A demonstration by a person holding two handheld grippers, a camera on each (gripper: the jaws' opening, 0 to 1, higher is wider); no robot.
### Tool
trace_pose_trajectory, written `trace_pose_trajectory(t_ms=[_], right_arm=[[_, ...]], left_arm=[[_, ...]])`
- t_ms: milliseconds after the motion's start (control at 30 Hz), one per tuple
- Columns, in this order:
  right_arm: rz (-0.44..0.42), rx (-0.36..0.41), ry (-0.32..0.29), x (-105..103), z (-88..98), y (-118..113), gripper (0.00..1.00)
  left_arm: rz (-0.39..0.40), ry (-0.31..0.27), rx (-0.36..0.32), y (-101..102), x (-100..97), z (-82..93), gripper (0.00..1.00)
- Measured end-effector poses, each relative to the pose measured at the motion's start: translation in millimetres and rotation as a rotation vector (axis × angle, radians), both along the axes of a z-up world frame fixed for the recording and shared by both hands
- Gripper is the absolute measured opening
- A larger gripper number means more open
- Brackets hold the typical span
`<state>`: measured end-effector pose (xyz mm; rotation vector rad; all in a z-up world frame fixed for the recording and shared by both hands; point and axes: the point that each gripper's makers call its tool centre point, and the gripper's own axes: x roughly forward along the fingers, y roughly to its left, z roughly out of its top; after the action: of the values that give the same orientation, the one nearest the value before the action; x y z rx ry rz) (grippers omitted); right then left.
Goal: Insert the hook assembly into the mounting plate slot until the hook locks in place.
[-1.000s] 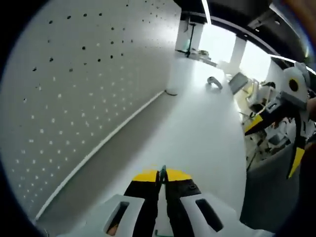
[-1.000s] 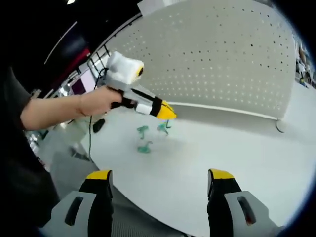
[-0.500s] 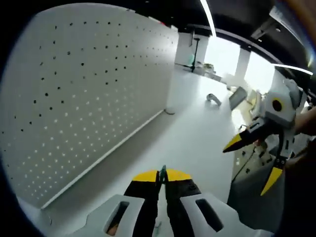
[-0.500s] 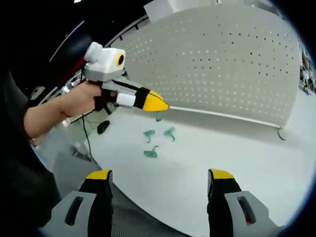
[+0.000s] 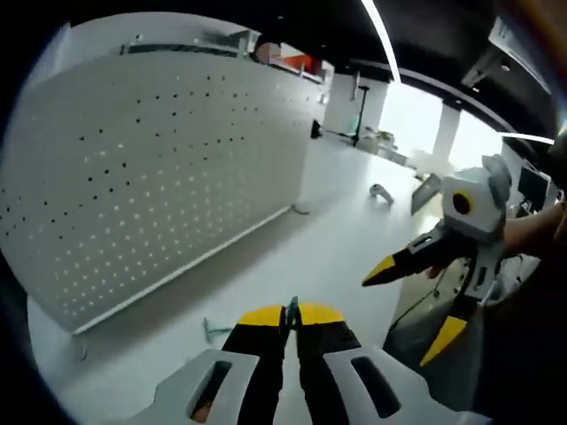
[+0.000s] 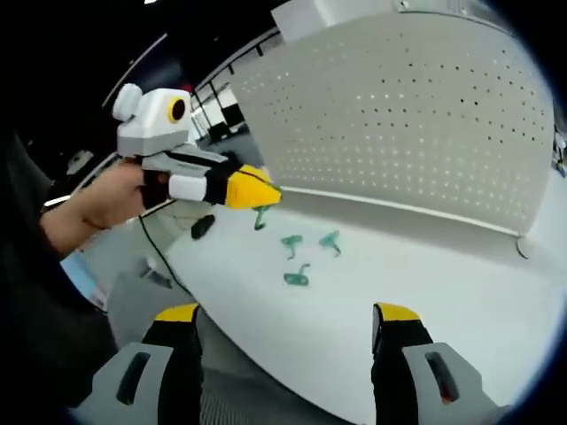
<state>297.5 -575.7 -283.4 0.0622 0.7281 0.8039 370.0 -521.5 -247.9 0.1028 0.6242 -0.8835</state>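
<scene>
My left gripper (image 5: 291, 312) is clamped on a small green plastic hook (image 6: 260, 217); my right gripper (image 6: 288, 328) stands wide apart, three more green hooks (image 6: 292, 245) ahead, white perforated pegboard (image 6: 407, 124) beyond.

Open-plan office or lab, white pegboard (image 6: 407, 133), white table (image 6: 461, 301), ceiling strip lights (image 5: 383, 44)

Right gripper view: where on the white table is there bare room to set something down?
The table lies bare from the green hooks across to the pegboard's far end, and along its base. It is crowded near the hooks, where the left hand-held gripper hangs shut on one green hook.
</scene>
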Motion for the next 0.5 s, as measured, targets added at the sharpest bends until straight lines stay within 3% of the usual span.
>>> trace_pose_trajectory(t_ms=[133,333,500], right_arm=[[0.018,0.005,-0.003,-3,2.6,7,0.78],[0.032,0.042,-0.010,-5,12.5,17,0.76],[0.000,0.164,0.017,-3,30.5,26,0.68]], left_arm=[[0.018,0.004,-0.004,4,-7.8,-1.1,0.03],[0.052,0.025,-0.063,7,-17.6,3.8,0.03],[0.088,0.031,-0.095,11,-23.7,5.7,0.03]])
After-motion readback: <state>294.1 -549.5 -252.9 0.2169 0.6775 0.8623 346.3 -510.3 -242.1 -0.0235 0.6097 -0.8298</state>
